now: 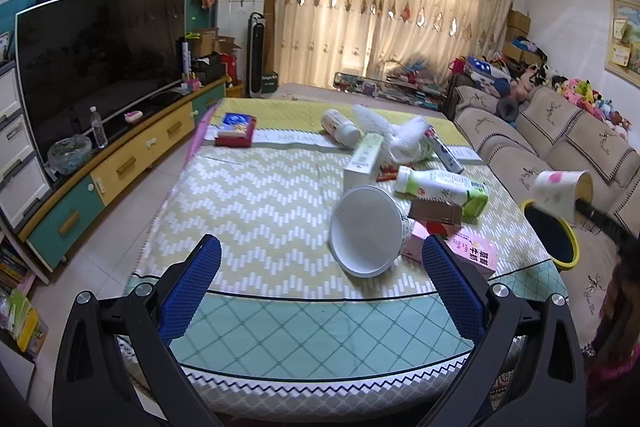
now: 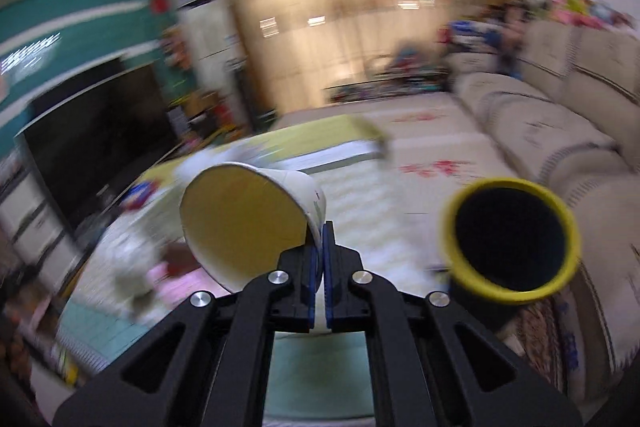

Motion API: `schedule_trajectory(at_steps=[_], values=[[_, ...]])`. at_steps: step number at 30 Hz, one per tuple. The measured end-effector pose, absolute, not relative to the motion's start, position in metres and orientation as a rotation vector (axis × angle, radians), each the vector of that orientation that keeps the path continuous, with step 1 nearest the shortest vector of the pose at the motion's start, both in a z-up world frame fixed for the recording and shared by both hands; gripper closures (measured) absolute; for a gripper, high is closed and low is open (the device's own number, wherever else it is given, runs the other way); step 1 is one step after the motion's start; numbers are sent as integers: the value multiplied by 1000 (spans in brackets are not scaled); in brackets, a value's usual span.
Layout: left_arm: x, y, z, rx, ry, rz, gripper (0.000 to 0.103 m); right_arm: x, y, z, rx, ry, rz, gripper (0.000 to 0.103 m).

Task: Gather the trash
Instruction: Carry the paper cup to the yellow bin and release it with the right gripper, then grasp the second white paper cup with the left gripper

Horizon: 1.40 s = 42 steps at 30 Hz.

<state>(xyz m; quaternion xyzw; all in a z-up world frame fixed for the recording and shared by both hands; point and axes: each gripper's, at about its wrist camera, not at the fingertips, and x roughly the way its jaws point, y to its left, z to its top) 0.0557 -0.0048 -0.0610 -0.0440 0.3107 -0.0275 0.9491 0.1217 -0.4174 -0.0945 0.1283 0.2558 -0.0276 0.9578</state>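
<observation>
The right gripper (image 2: 319, 227) was clamped on the rim of a white paper cup with a pale yellow inside and pink print (image 2: 244, 223), its 2 blue pads pinching the thin wall between them. The cup hung tipped on its side in the air off the desk's right edge, just beside the yellow-rimmed black bin (image 2: 510, 237) that stood between the desk and the beige sofa (image 2: 560, 131). Judged from its thin wall, the cup was light and easily crushed; a pinch across the rim, 1 pad inside and 1 outside, looked the surest hold, though the cup could swing or slip there.

The left gripper (image 1: 322, 263) was spread wide and empty above the desk's near edge, its jaws framing a white round paper tub lying on its side (image 1: 366, 231). The tub rested near the desk's right edge on the green zigzag-patterned cloth (image 1: 256, 203), touching a pink carton with red print (image 1: 468, 253). Behind it lay a white plastic bottle with a green cap and label (image 1: 440, 187) and a crumpled white net wrapper (image 1: 394, 131), farther toward the desk's far right corner. The tub appeared light and stiff only at its rolled rim, which seemed the best place to take it; its smooth side might slide.
</observation>
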Motion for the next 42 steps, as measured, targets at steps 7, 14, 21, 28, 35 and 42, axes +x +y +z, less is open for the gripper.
schedule_trajectory(at_steps=[7, 14, 21, 28, 35, 42], values=[[82, -23, -77, -118, 673, -102, 4, 167, -533, -136, 393, 638, -324, 100], [103, -44, -85, -104, 676, -141, 4, 223, -597, -192, 452, 802, -440, 100], [121, -58, -98, -92, 719, -183, 4, 242, -624, -228, 467, 893, -509, 96], [127, -67, -105, -97, 737, -222, 4, 238, -627, -224, 462, 874, -530, 72], [130, -70, -114, -118, 774, -265, 4, 216, -601, -201, 448, 802, -470, 64], [140, -82, -129, -100, 808, -318, 20, 201, -579, -182, 423, 764, -413, 60]])
